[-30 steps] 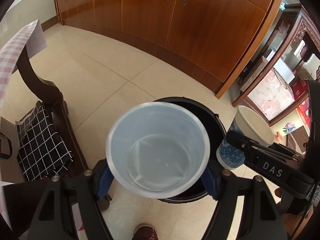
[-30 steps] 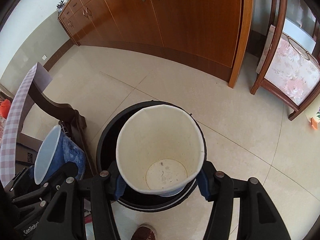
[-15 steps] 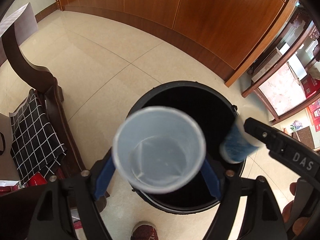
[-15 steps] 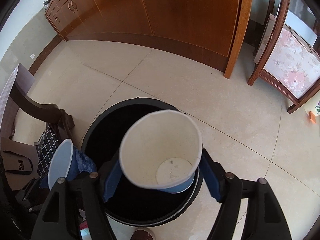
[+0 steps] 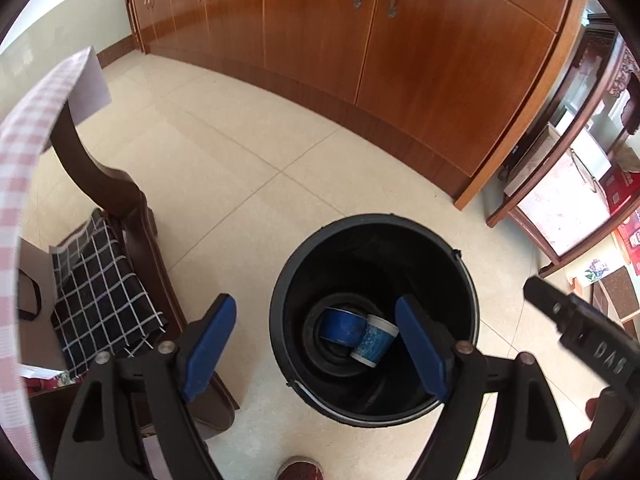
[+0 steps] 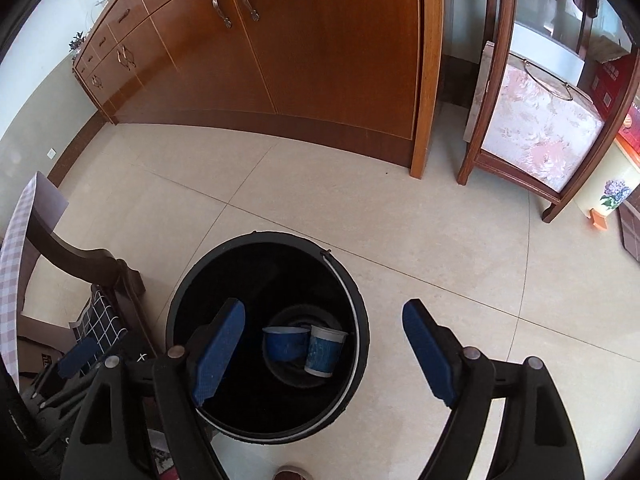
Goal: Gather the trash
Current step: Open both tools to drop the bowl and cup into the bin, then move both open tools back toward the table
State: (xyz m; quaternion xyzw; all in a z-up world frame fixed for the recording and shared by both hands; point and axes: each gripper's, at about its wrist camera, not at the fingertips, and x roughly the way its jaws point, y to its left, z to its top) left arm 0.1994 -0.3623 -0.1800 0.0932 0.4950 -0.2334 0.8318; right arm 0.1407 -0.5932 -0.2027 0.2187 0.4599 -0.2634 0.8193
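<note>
A black round bin (image 5: pixel 466 280) (image 6: pixel 188 280) stands on the tiled floor. At its bottom lie two blue-patterned paper cups, one on its side (image 5: pixel 342 325) (image 6: pixel 285 344) and one with a white rim (image 5: pixel 374 345) (image 6: pixel 325 350) beside it. My left gripper (image 5: pixel 316 344) hangs above the bin, open, nothing between its blue pads. The right gripper (image 6: pixel 324 344) is also over the bin, open and empty. Its black finger (image 5: pixel 580 328) shows at the right of the left wrist view.
A dark wooden chair (image 5: pixel 104 184) (image 6: pixel 76 256) with a black checked cloth (image 5: pixel 100 292) stands left of the bin, under a pink checked tablecloth (image 5: pixel 24 140). Wooden cabinets (image 5: pixel 360 40) line the back. A floral stool (image 6: pixel 536 136) is at right. A shoe tip (image 5: pixel 300 470) shows below.
Both grippers opened and let their cups drop; the two cups now lie at the bottom of the bin. Both hands rose a little above the bin.
</note>
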